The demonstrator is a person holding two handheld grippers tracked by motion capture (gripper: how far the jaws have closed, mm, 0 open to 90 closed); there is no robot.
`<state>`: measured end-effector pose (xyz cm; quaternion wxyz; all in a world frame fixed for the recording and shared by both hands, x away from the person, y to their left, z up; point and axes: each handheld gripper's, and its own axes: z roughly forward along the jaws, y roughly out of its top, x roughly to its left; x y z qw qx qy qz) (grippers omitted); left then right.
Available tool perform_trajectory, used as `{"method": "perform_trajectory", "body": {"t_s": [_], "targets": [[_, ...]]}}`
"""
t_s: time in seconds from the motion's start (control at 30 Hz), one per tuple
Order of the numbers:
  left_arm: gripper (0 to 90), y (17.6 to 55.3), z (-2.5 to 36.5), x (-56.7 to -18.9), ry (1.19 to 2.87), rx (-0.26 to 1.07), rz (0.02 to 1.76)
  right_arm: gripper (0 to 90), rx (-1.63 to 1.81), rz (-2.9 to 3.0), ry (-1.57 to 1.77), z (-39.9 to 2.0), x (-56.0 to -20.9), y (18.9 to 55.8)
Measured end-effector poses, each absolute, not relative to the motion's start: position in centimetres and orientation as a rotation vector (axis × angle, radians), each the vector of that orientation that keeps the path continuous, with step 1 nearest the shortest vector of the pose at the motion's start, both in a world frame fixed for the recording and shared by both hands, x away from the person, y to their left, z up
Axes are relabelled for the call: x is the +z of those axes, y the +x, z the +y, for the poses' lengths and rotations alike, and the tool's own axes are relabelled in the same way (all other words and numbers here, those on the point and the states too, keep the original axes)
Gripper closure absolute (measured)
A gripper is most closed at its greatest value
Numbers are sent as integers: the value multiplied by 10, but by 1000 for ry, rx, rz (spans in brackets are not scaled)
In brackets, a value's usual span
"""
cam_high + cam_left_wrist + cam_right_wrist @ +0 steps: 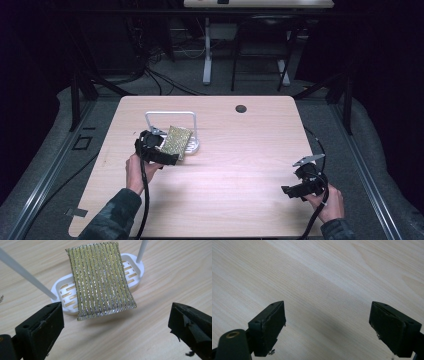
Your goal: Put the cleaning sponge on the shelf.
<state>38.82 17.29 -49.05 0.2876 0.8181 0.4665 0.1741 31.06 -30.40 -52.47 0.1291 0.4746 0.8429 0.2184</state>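
Note:
A gold and silver ribbed sponge (101,278) lies across a white slotted soap dish (62,290), its near edge hanging past the dish's rim toward me. In the high view the sponge (178,141) rests on the dish (192,146) left of the table's middle. My left gripper (162,154) sits just in front of the sponge; its jaws stand wide apart with nothing between them, left gripper (115,327). My right gripper (290,191) hovers low over bare wood near the front right; it is open and empty, right gripper (328,327).
A white wire handle (170,115) arches over the dish, its two rods (27,276) rising beside the sponge. The light wood table (235,165) has a dark round hole (241,108) at the back. Cables trail from both grippers.

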Motion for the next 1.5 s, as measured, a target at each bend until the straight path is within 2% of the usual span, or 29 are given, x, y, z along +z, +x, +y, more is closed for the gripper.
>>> {"method": "perform_trajectory", "body": {"t_s": [0.57,0.9,1.07,1.27,1.5], "targets": [[2,340,210,-484,2191,428,1233,133,639,2455,1382,-303,-526,310],[2,307,236,-503,2187,397,1286,131,599,2460,1374,-303,-529,311],[2,299,250,-513,2166,383,1319,132,580,2462,1369,-302,-532,311],[2,295,263,-512,2112,436,1339,131,568,2465,1371,-303,-537,314],[3,296,260,-519,2096,414,1340,131,563,2482,1368,-304,-540,315]]}}
